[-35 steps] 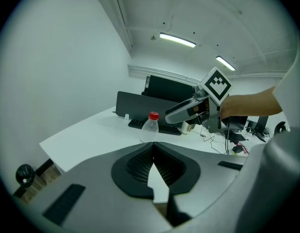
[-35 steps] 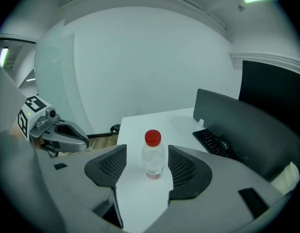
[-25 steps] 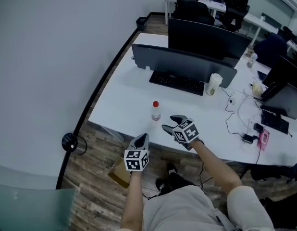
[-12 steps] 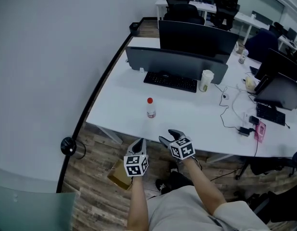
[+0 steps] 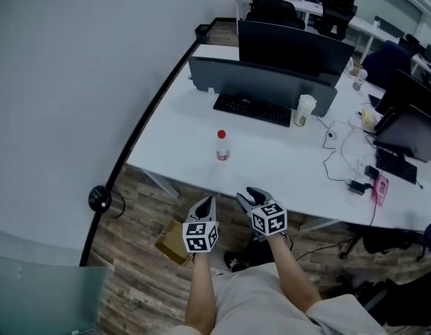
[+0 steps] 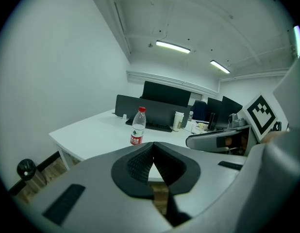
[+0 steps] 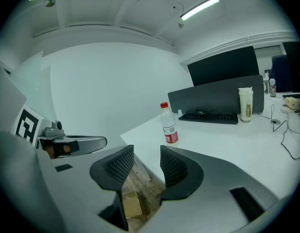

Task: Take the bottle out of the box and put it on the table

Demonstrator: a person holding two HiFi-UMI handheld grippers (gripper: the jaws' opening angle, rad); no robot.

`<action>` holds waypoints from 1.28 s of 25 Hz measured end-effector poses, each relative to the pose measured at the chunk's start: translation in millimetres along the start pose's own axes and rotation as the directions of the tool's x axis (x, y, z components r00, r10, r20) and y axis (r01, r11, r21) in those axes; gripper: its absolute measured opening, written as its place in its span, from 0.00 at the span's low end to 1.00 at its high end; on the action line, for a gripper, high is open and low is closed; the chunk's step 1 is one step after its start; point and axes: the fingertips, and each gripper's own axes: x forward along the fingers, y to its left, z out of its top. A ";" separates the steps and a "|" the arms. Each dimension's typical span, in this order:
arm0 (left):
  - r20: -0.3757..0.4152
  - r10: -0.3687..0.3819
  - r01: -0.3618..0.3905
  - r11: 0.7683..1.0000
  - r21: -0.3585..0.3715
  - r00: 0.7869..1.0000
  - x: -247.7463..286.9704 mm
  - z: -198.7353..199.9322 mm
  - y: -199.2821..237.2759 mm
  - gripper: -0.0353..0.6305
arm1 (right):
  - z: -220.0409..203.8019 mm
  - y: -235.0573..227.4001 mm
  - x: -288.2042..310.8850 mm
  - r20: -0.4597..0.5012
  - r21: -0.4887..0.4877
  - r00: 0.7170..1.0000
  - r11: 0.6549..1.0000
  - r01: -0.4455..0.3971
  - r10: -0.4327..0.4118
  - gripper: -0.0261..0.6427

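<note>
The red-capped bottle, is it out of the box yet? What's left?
Looks done: the clear plastic bottle with the red cap stands upright on the white table, out of the brown cardboard box on the floor. In hand: nothing. The left gripper is shut and empty; the right gripper has just been closing its jaws, nothing between them. Left: apparently nothing.

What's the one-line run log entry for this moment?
bottle: upright on table, unheld | left gripper: shut, empty | right gripper: jaws apart, just been closing, empty | box: on floor
</note>
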 end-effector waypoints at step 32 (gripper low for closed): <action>-0.046 -0.035 0.036 0.999 0.031 0.998 4.5 -24.0 -8.6 0.07 | -13.3 -3.3 6.8 0.002 -0.114 0.999 0.992 0.047 -0.047 0.10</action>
